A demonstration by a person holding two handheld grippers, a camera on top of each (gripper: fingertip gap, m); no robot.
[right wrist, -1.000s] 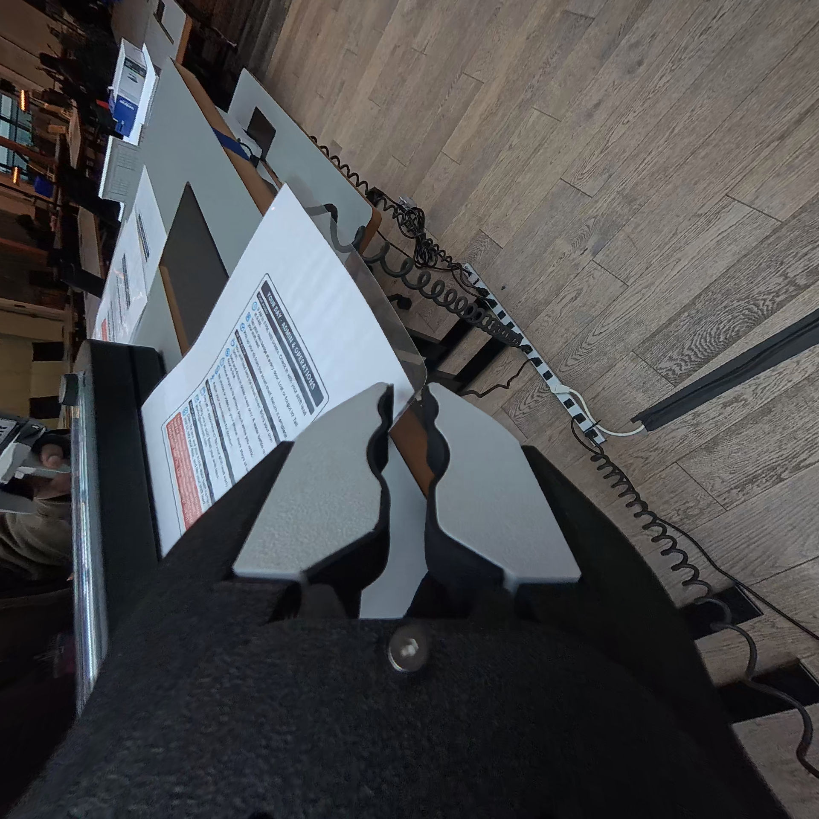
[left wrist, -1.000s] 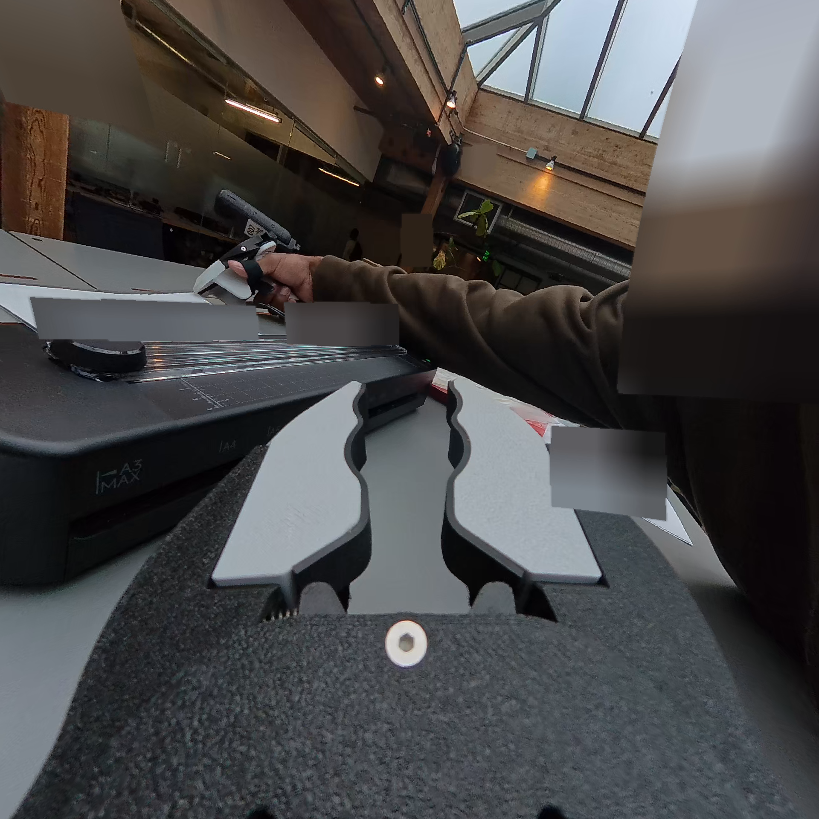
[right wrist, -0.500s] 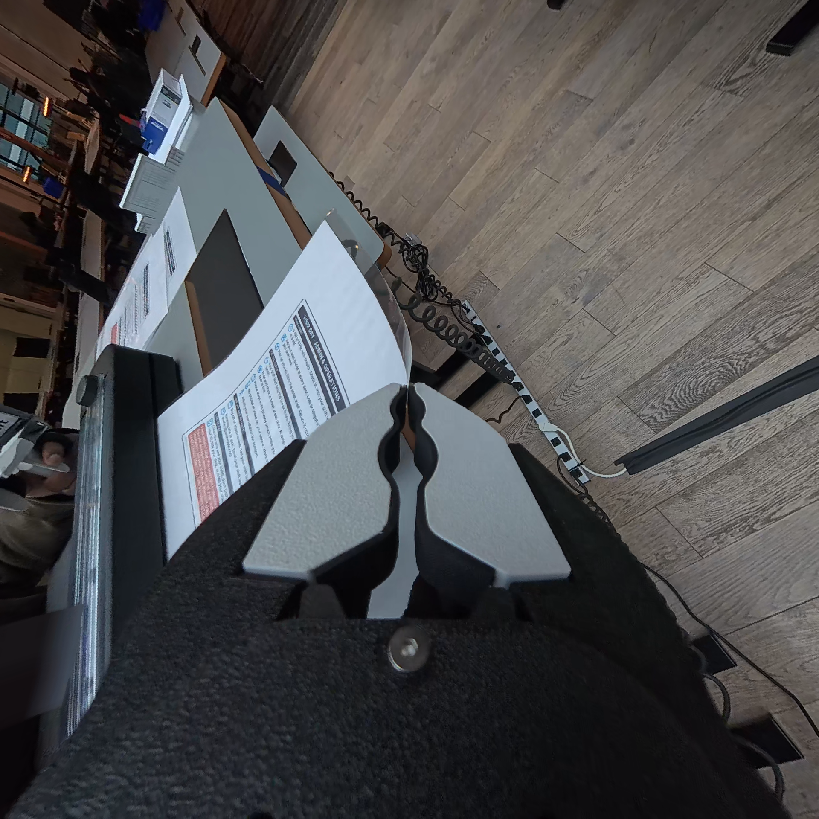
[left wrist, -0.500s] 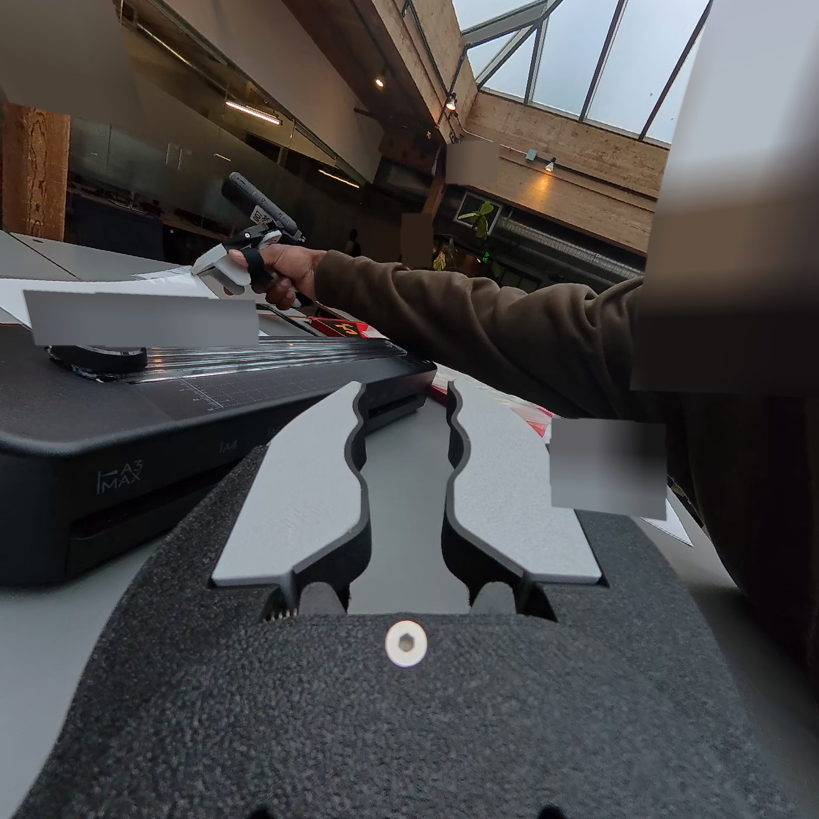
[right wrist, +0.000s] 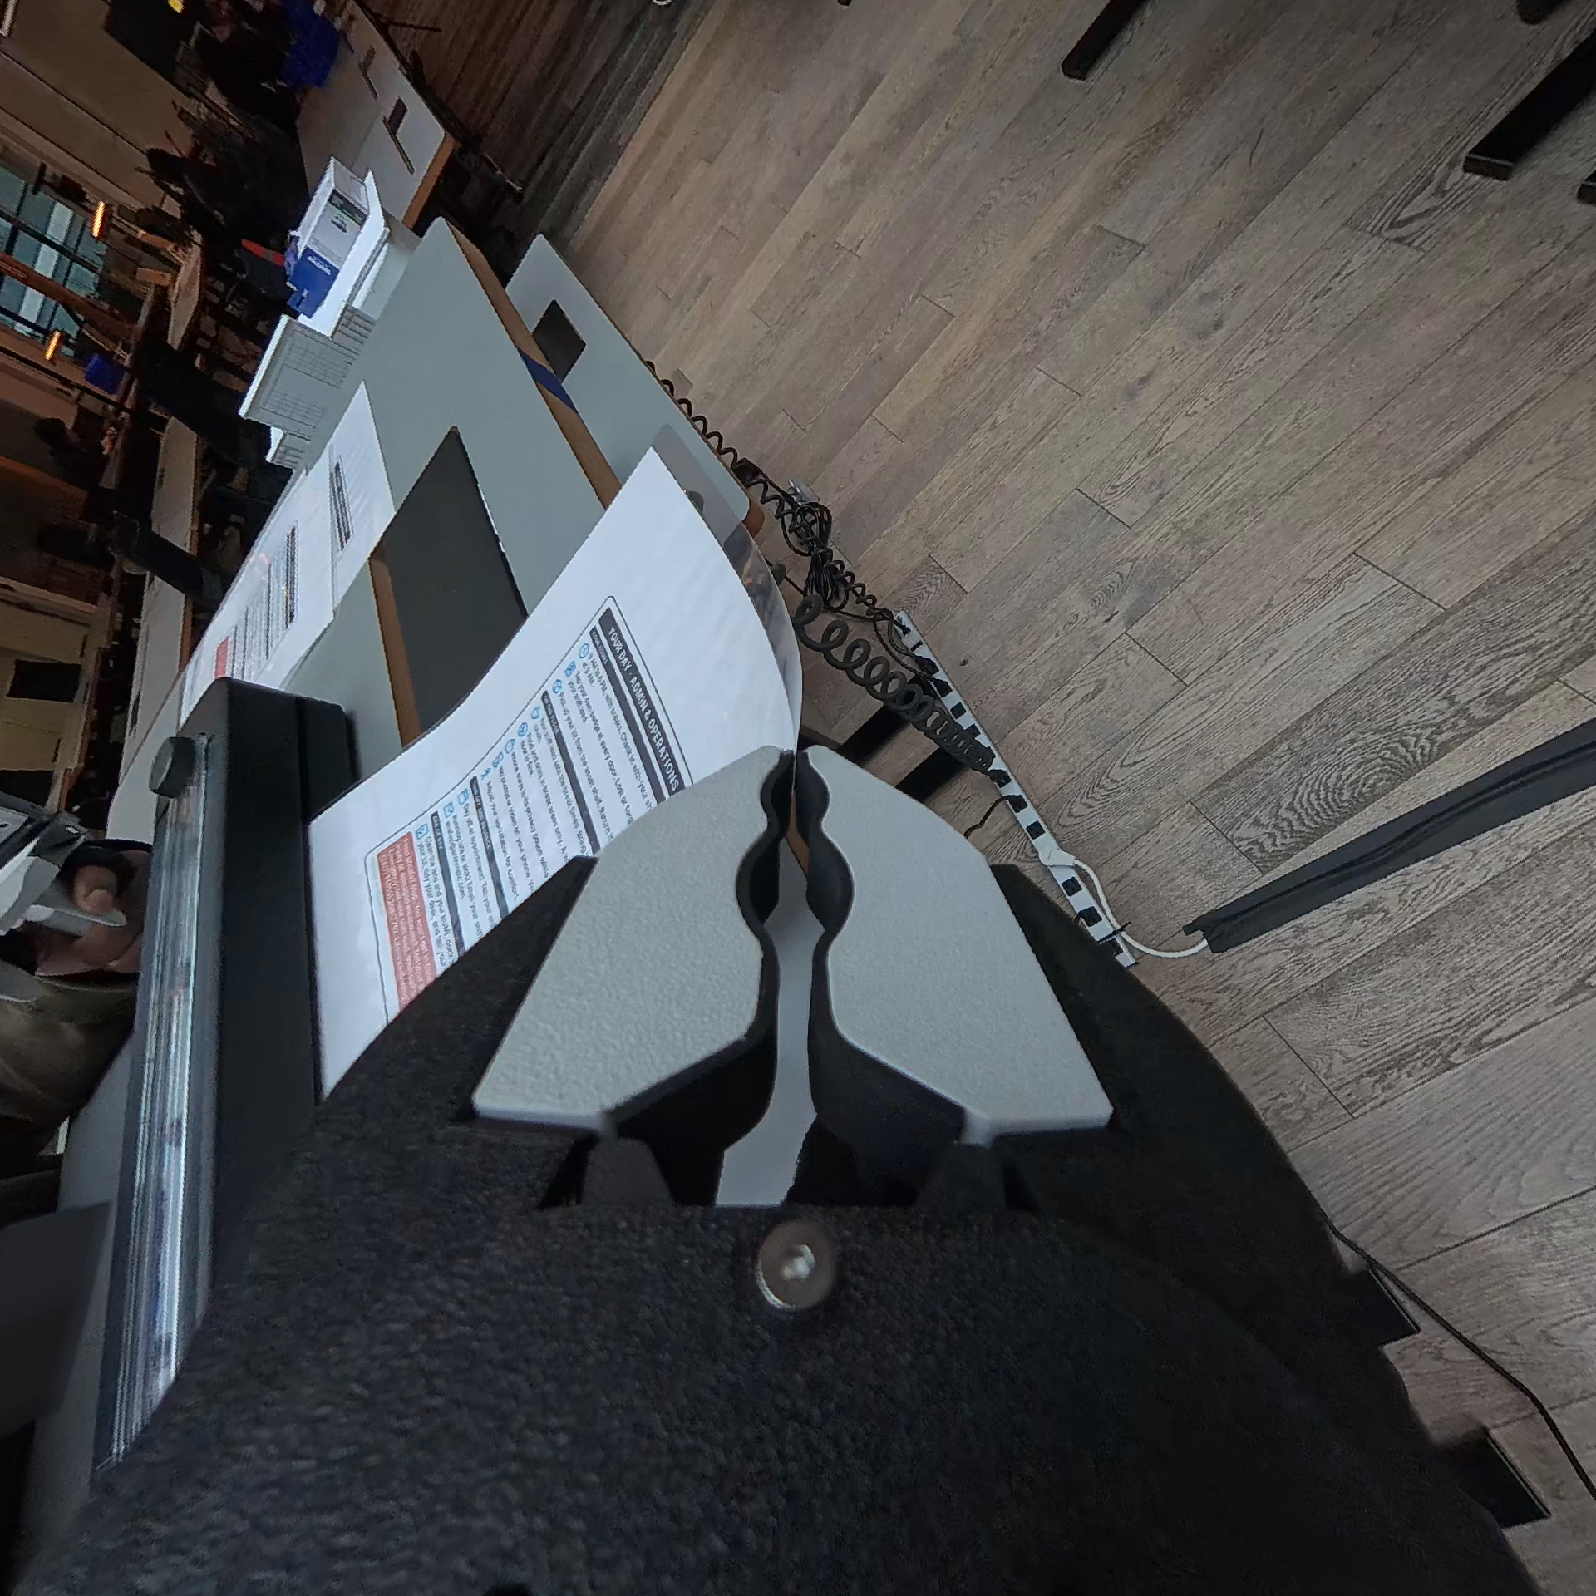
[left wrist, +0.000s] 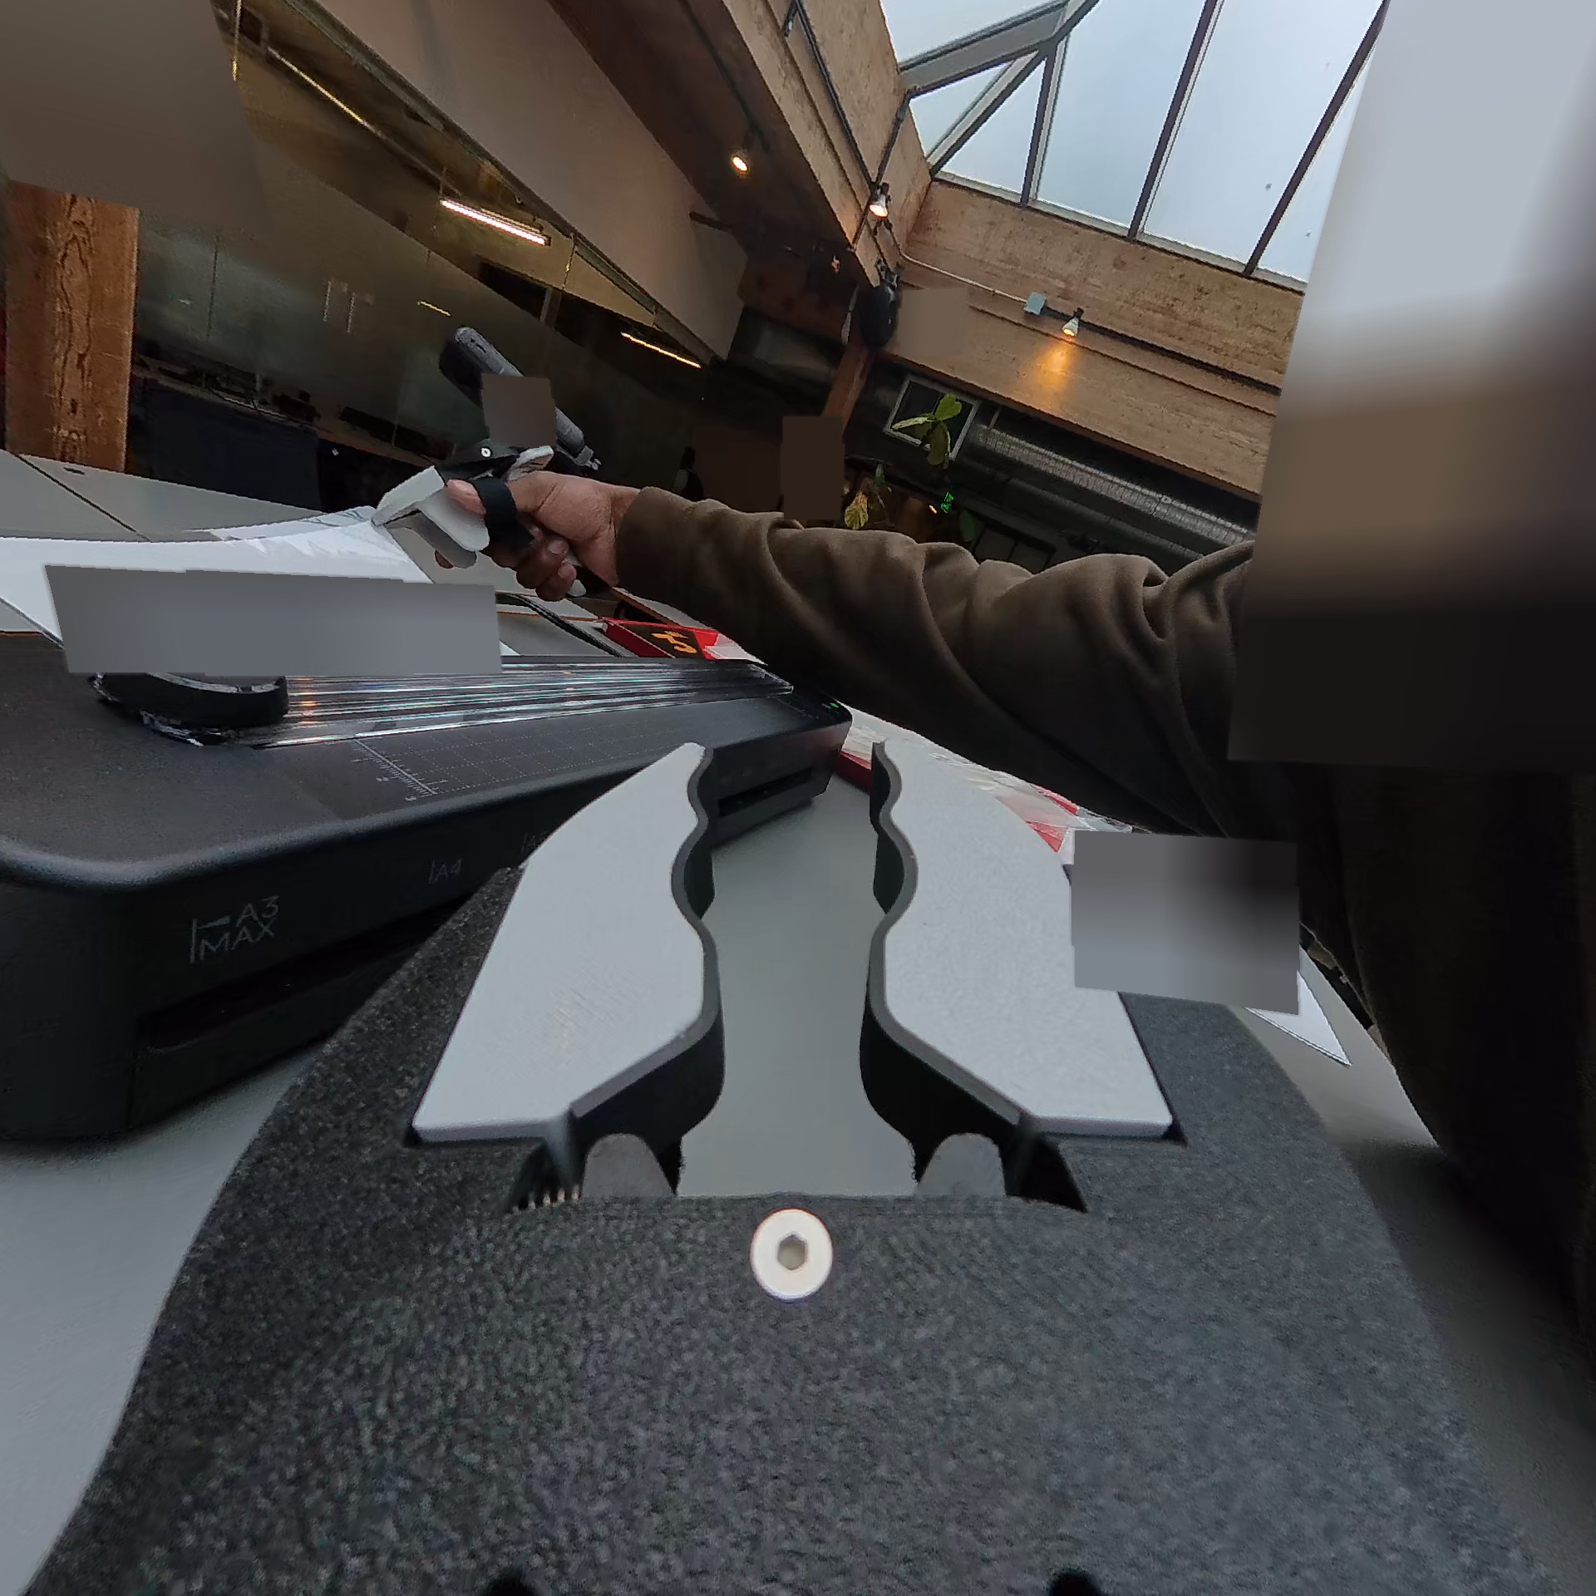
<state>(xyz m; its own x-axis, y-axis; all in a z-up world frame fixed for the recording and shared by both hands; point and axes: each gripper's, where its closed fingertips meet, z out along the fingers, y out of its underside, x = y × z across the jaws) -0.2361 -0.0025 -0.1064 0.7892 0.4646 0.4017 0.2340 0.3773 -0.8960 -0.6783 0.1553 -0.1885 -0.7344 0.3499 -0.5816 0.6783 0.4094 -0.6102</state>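
Right gripper (right wrist: 793,769): fingers closed on the edge of a white printed sheet (right wrist: 604,691) in a clear laminating pouch. The sheet curves upward from the black paper trimmer (right wrist: 250,864), its lower part lying on the trimmer bed beside the clear cutting rail (right wrist: 168,993).

Left gripper (left wrist: 790,760): fingers parted, nothing between them (only bare grey table (left wrist: 777,950) shows in the gap). It sits low, just beside the trimmer's near corner (left wrist: 259,864). In the left wrist view the hand (left wrist: 561,527) holding the right gripper reaches over the trimmer's far side.
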